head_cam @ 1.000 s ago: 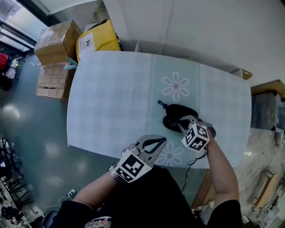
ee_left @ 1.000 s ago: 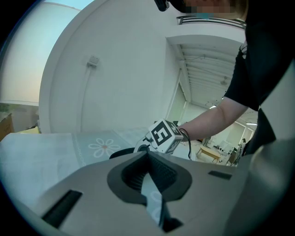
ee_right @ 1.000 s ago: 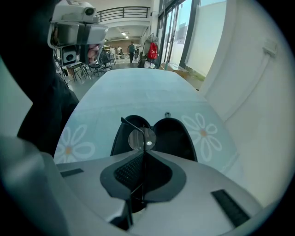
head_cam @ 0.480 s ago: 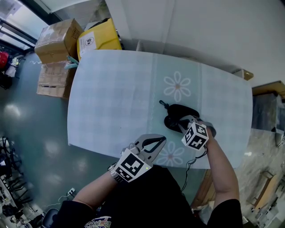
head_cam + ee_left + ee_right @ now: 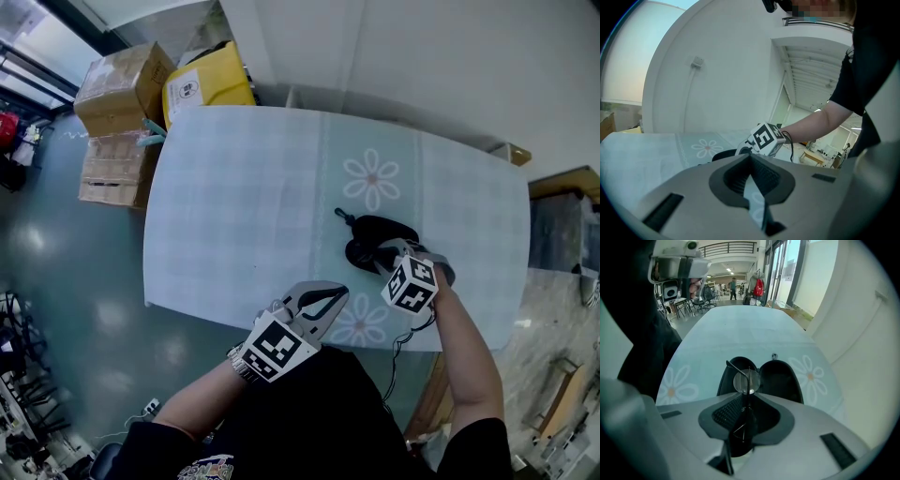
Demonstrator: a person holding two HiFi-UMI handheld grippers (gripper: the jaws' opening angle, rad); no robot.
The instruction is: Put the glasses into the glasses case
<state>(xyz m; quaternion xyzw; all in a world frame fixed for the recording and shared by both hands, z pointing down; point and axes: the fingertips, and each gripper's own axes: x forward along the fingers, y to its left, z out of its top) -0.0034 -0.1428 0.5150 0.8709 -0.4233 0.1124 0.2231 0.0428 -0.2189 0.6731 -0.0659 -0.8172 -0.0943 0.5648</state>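
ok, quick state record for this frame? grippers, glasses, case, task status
left gripper: jaws together, nothing between them, by the table's near edge
right gripper: jaws shut on glasses
glasses: thin frame, one round lens showing, held over the case
case: black, open, lying on the table
table: pale checked cloth with flower prints
task status: glasses not yet released into case
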